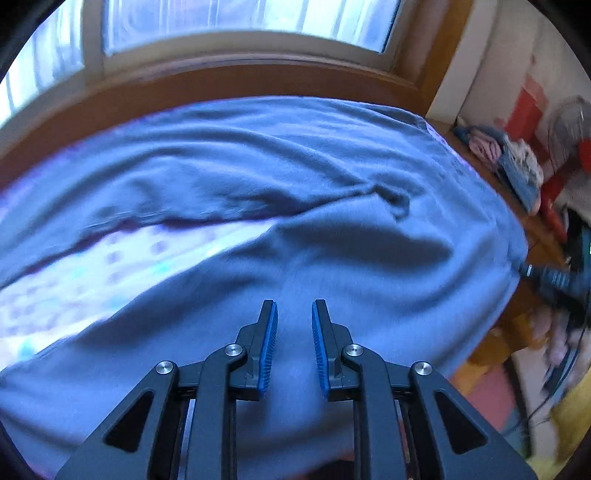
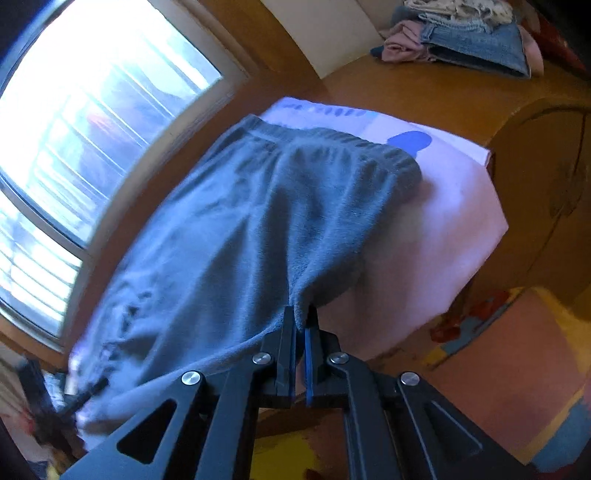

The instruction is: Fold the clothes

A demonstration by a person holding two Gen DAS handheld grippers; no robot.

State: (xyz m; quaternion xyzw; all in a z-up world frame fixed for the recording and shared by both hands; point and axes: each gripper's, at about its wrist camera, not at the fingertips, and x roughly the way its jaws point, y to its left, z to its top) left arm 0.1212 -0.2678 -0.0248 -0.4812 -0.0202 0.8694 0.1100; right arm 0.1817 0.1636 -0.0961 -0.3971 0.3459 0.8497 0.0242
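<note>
Blue-grey fleece trousers (image 1: 332, 229) lie spread and wrinkled over a white patterned sheet (image 1: 110, 273). My left gripper (image 1: 294, 314) hovers just above the cloth. Its blue pads (image 1: 271, 332) stand apart with nothing pinched between them. In the right wrist view the trousers (image 2: 258, 221) stretch away towards their elastic waistband (image 2: 332, 144). My right gripper (image 2: 301, 317) is shut on the near edge of the cloth, which bunches up between its fingers and is pulled taut. A dark object at the trousers' right edge (image 1: 550, 278) is blurred.
A window (image 1: 240, 18) with a wooden sill runs along the far side. A pile of folded clothes (image 2: 472, 40) sits on the wooden ledge (image 2: 424, 92) beyond the sheet (image 2: 443, 221). A fan (image 1: 569, 129) and clutter stand at the right, and colourful floor mats (image 2: 498, 350) lie below.
</note>
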